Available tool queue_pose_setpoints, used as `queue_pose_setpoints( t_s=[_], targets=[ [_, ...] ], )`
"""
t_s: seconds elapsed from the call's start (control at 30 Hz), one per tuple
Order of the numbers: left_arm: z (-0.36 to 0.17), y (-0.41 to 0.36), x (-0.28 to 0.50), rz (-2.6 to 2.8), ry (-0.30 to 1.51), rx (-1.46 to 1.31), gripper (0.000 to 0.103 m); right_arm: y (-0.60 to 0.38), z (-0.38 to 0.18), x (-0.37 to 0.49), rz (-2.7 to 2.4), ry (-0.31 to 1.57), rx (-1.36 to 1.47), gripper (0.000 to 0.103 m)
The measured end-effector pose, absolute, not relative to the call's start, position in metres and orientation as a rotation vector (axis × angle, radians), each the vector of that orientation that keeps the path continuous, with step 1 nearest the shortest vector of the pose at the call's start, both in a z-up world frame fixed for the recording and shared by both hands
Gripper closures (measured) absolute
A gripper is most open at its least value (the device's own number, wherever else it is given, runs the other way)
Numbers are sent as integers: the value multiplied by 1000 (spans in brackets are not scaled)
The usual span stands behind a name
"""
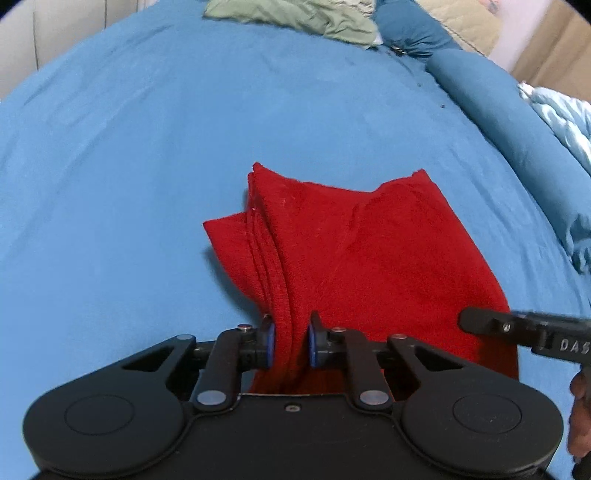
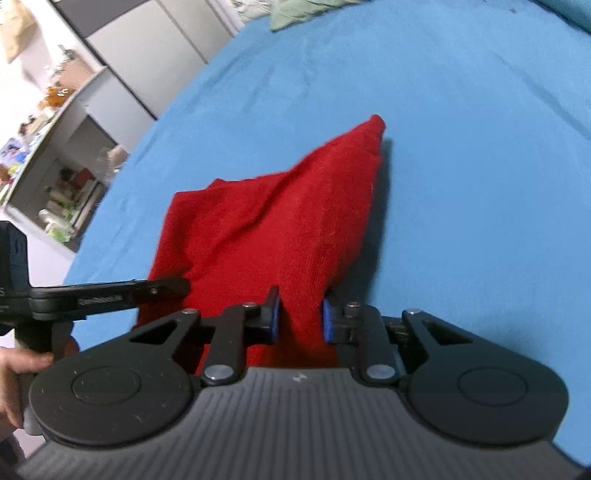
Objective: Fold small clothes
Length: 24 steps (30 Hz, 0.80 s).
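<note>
Here, item by item. My left tongs [image 1: 290, 341]: blue pads pressed on a bunched, layered edge of the red cloth [image 1: 354, 258], which runs up between them; gripping it. My right tongs [image 2: 300, 319]: pads set either side of another fold of the same red cloth [image 2: 273, 229]; the left pad touches the fabric, but a sliver of gap shows at the right pad, so I cannot tell whether they pinch it or only bracket it.

Red cloth: towel-like, folded in several layers, stacked hems showing along its left side in the left view. It lies on the blue bedsheet [image 1: 147, 155], roughly mid-bed, its near end lifted toward both tongs, its far corners resting on the sheet.

Each tool crosses the other's view: the right tongs [image 1: 524, 330] come in from the right edge over the cloth's near corner; the left tongs [image 2: 110, 293] reach in from the left, tip over the cloth, my left hand [image 2: 18, 373] on their handle.

Surroundings: a crumpled green garment [image 1: 295, 18] at the far end of the bed, well apart from the cloth; a dark blue pillow [image 1: 410, 31] beside it; a pale blue quilt [image 1: 561, 118] at the right edge; cluttered grey shelves [image 2: 66, 173] beyond the bed's left side, blurred.
</note>
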<state>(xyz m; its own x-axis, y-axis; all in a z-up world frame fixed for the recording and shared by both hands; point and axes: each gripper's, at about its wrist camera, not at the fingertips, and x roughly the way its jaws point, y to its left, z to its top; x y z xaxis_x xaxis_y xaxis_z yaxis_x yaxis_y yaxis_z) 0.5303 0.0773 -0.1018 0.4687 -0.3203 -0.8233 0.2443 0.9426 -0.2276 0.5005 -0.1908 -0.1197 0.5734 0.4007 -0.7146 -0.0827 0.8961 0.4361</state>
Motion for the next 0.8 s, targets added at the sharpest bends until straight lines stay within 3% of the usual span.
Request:
queue_pose_setpoints(
  t_s=[0.23,0.43,0.8],
  targets=[
    [-63,41,469,-401,996,-76,86,-219,-71,448,319,897,345,67],
    [-64,5,390,-418,1006,-78,85,-249,-57,373,296,924,315,67],
    [-132,-26,330,-370,906,16,83,-305,-155,308,236,951,440,65]
  ],
)
